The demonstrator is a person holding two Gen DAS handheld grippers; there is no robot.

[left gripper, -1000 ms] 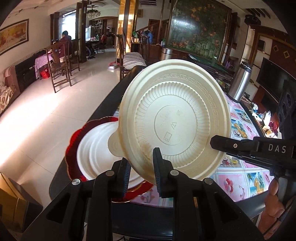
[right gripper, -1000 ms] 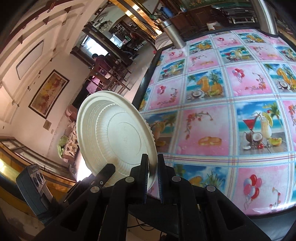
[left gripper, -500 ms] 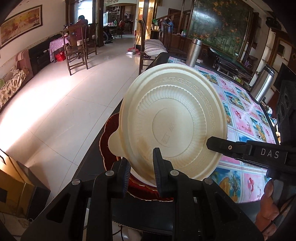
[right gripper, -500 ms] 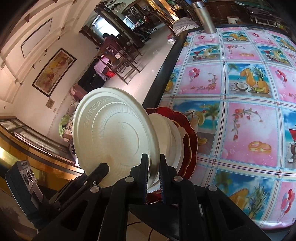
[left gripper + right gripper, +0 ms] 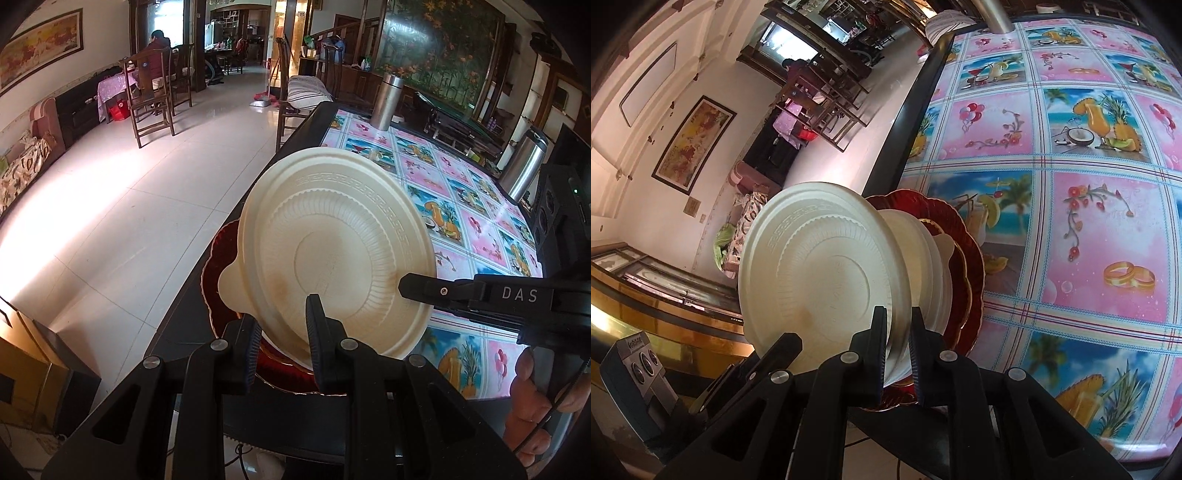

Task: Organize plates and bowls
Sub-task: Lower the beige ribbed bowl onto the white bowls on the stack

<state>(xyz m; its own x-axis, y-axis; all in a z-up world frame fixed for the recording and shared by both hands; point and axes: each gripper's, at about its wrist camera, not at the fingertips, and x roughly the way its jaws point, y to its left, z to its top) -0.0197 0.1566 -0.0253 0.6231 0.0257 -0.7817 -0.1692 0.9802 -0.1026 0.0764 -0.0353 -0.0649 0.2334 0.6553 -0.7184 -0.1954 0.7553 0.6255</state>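
Here the cream plate (image 5: 332,254) hangs tilted just over the stack on the red plate (image 5: 221,254) at the table (image 5: 476,218) edge; it could slide floorward if either grip slackens. The left gripper (image 5: 282,328) clamps its near rim, angled steeply down. The right gripper (image 5: 899,328) pinches the rim too, jaws just easing apart.

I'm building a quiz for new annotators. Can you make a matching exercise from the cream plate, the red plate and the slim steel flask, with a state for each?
Things:
1. cream ribbed plastic plate
2. dark red scalloped plate
3. slim steel flask

States:
A. standing upright, farthest away
B. gripped at its rim, tilted
C. lying flat under white dishes

Pairs: 1-B, 2-C, 3-A
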